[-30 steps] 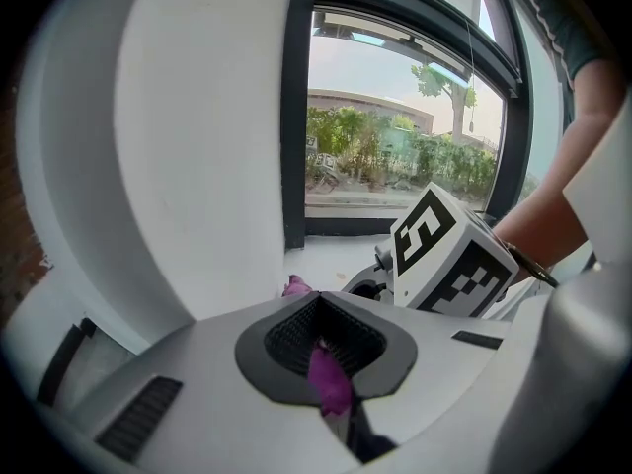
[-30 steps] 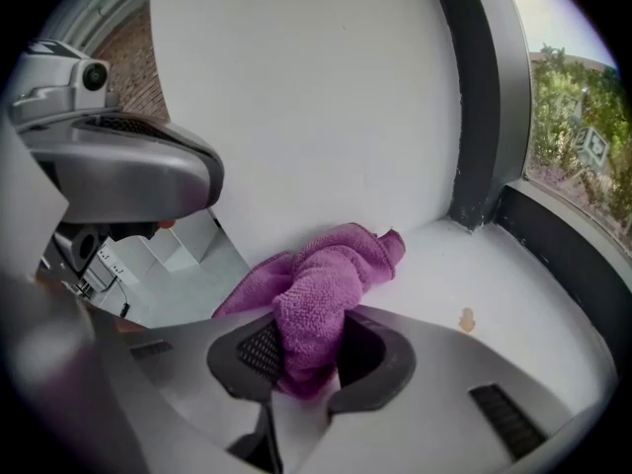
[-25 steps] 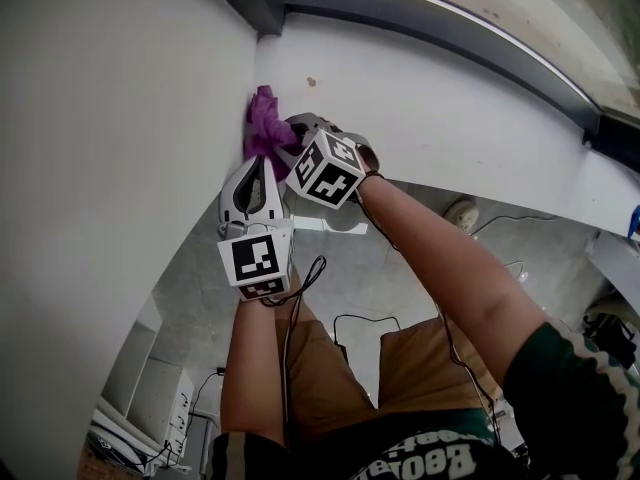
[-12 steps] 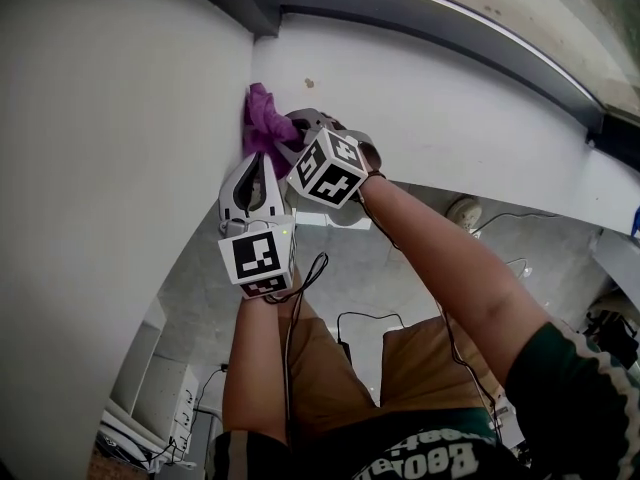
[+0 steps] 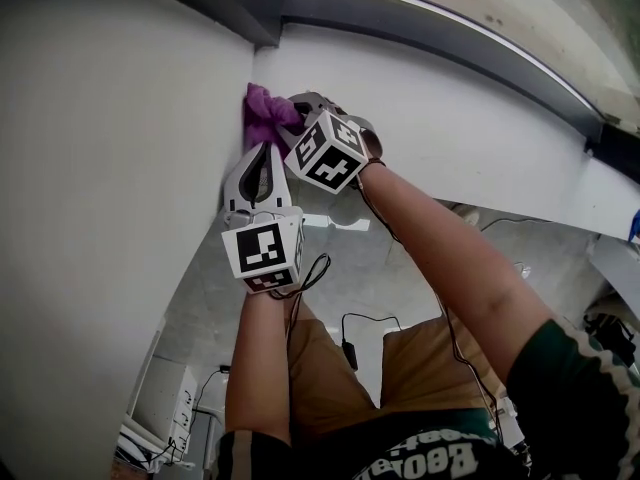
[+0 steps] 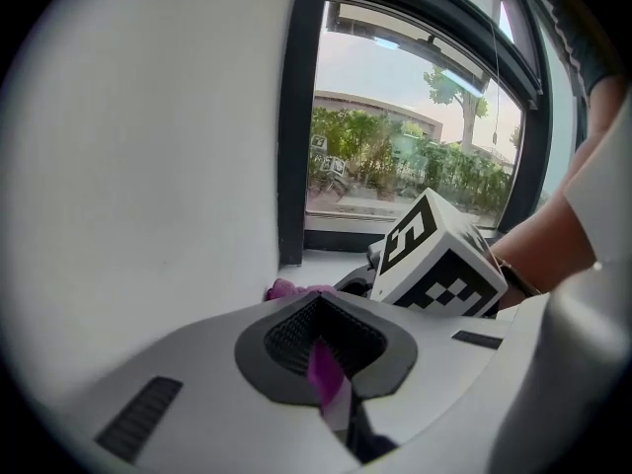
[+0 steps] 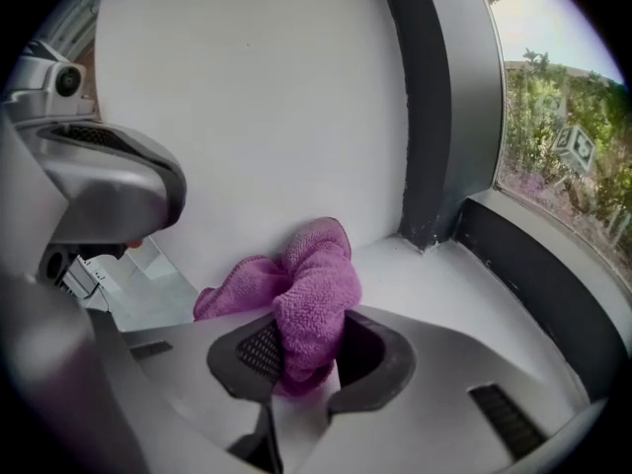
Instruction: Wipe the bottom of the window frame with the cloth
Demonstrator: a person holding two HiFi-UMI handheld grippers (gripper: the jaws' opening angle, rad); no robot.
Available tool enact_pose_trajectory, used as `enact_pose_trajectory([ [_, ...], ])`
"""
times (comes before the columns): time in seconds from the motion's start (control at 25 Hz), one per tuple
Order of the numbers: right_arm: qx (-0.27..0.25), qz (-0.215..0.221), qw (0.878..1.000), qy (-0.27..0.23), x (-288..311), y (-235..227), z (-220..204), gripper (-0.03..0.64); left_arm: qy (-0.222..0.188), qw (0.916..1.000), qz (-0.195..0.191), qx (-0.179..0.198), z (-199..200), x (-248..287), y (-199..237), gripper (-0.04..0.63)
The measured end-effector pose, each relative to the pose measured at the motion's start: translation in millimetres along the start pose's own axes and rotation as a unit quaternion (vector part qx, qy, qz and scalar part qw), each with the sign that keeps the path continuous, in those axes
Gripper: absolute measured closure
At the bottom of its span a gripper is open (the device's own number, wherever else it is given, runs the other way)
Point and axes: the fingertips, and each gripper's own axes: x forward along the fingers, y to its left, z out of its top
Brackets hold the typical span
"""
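Note:
The purple cloth (image 5: 264,114) is bunched in the corner where the white sill (image 5: 430,98) meets the left wall, just below the dark window frame (image 5: 440,20). My right gripper (image 5: 291,107) is shut on the cloth (image 7: 308,286), pressing it against the wall and sill (image 7: 425,282). My left gripper (image 5: 262,152) sits just behind it, jaws together, its tip touching the cloth's near edge. In the left gripper view the cloth (image 6: 292,289) peeks out beyond the jaw tip (image 6: 316,306), and a purple sliver shows in the hollow between the jaws.
The dark frame (image 7: 538,279) runs along the sill's far edge to the right, with an upright post (image 7: 434,117) at the corner. Below the sill lie a grey floor with cables (image 5: 360,323) and shelving (image 5: 165,408). The sill stretches open to the right.
Both grippers and the cloth have shifted a little farther along the wall toward the frame corner. The right gripper's hold on the cloth is unchanged.

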Motion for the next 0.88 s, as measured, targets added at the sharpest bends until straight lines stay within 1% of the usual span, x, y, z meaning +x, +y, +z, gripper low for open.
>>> enact_pose_trajectory([
  [0.08, 0.002, -0.008, 1.0, 0.001, 0.4, -10.0, 2.9, 0.518, -0.001, 1.0, -0.001, 0.007, 5.8, 4.1, -0.5, 0.588],
  [0.2, 0.01, -0.025, 1.0, 0.003, -0.5, -27.7, 5.2, 0.518, -0.003, 0.9996, 0.001, 0.028, 13.9, 9.6, -0.1, 0.588],
  [0.32, 0.021, -0.044, 0.999, 0.001, -2.7, -48.4, 7.9, 0.518, -0.007, 0.9996, 0.0, 0.026, 23.3, 13.9, 2.0, 0.588],
  [0.48, 0.048, -0.073, 0.996, 0.0, -8.3, -74.1, 9.0, 0.518, -0.017, 0.9994, -0.004, 0.031, 36.7, 17.0, 0.9, 0.588],
  [0.56, 0.054, -0.084, 0.995, 0.004, -9.5, -80.6, 8.5, 0.518, -0.019, 0.9993, -0.004, 0.032, 40.1, 19.0, 1.4, 0.588],
  [0.64, 0.046, -0.087, 0.995, 0.004, -8.5, -79.6, 8.1, 0.518, -0.018, 0.9994, -0.003, 0.03, 39.9, 20.3, 2.8, 0.588],
  [0.72, 0.037, -0.085, 0.996, -0.006, -7.1, -76.6, 8.3, 0.519, -0.016, 0.9995, -0.002, 0.028, 38.2, 19.9, 4.9, 0.588],
  [0.8, 0.045, -0.077, 0.996, -0.015, -6.9, -75.9, 8.4, 0.52, -0.015, 0.9995, -0.001, 0.029, 36.7, 19.1, 6.0, 0.588],
  [0.88, 0.051, -0.068, 0.996, -0.014, -7.0, -76.2, 8.1, 0.518, -0.013, 0.9994, -0.002, 0.03, 35.3, 18.9, 5.6, 0.588],
])
